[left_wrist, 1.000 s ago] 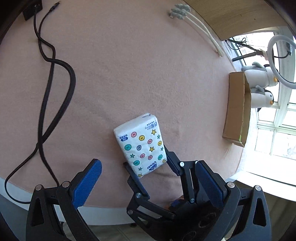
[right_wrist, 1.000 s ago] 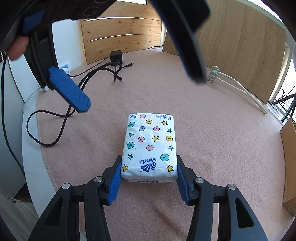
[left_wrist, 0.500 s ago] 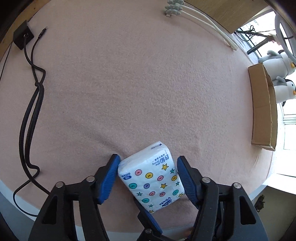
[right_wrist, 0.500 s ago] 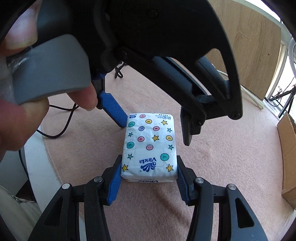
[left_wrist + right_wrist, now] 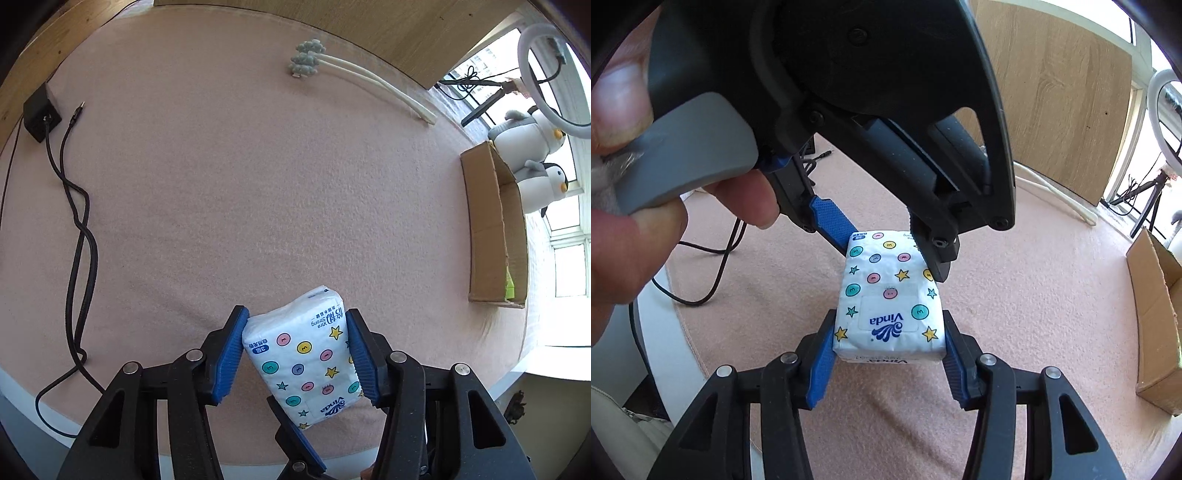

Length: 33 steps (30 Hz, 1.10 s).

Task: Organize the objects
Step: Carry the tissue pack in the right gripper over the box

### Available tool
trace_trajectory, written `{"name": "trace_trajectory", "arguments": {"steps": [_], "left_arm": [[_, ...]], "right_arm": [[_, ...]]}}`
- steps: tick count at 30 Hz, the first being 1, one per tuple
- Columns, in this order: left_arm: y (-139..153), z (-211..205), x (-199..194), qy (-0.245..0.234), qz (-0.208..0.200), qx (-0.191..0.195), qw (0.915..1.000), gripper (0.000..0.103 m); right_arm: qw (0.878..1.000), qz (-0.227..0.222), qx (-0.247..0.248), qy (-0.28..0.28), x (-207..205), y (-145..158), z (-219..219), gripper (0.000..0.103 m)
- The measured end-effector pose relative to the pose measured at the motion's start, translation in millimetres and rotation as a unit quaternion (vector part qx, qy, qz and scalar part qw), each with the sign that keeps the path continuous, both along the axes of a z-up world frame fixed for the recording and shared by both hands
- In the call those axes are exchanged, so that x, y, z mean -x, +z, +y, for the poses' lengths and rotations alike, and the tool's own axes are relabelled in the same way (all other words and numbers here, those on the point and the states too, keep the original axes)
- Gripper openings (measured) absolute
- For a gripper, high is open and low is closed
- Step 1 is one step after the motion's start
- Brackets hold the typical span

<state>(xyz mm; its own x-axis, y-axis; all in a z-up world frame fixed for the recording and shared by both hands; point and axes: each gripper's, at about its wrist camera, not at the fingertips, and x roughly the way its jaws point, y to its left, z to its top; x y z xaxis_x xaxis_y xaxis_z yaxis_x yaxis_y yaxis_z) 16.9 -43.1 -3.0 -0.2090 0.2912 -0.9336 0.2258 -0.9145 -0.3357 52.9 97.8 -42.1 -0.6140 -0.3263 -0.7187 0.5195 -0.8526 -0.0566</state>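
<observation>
While both blue pads of the left hand-held gripper [image 5: 295, 354], whose jaws have just been closing, press the far end of the tissue pack [image 5: 303, 358], the right hand-held gripper [image 5: 888, 349] clamps its near end above the pink bench [image 5: 240, 184].

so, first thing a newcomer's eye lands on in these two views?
The spotted tissue pack, clamped at both ends: the right tool grips its near end and the left tool, whose jaws have just been closing, its far end. A person's hand fills the upper left of the right wrist view. Off to the right, an open cardboard box sits at the edge of the pink table.
</observation>
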Motion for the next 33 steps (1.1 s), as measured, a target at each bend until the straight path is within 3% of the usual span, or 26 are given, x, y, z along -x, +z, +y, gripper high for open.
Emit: {"name": "trace_trajectory", "arguments": {"steps": [6, 9, 15, 25, 33], "left_arm": [[56.7, 2.7, 4.8, -0.016, 0.051, -0.003, 0.9986, 0.057], [78.0, 27.3, 11.3, -0.025, 0.072, -0.002, 0.997, 0.057], [95.5, 52.2, 24.9, -0.046, 0.097, -0.002, 0.9942, 0.057], [70.0, 112.1, 67.6, -0.089, 0.11, 0.008, 0.9899, 0.057], [63.5, 181.8, 102.3, -0.147, 0.111, 0.01, 0.9829, 0.057]], "right_arm": [[0.999, 0.038, 0.009, -0.02, 6.5, 38.6, 12.5, 0.047], [0.998, 0.056, 0.01, -0.031, 17.2, 56.4, 3.5, 0.047], [0.995, 0.081, 0.007, -0.053, 16.3, 78.3, 12.8, 0.047], [0.991, 0.099, 0.014, -0.094, 22.7, 86.1, 47.3, 0.047], [0.984, 0.101, 0.017, -0.146, 41.3, 79.3, 104.2, 0.047]]}}
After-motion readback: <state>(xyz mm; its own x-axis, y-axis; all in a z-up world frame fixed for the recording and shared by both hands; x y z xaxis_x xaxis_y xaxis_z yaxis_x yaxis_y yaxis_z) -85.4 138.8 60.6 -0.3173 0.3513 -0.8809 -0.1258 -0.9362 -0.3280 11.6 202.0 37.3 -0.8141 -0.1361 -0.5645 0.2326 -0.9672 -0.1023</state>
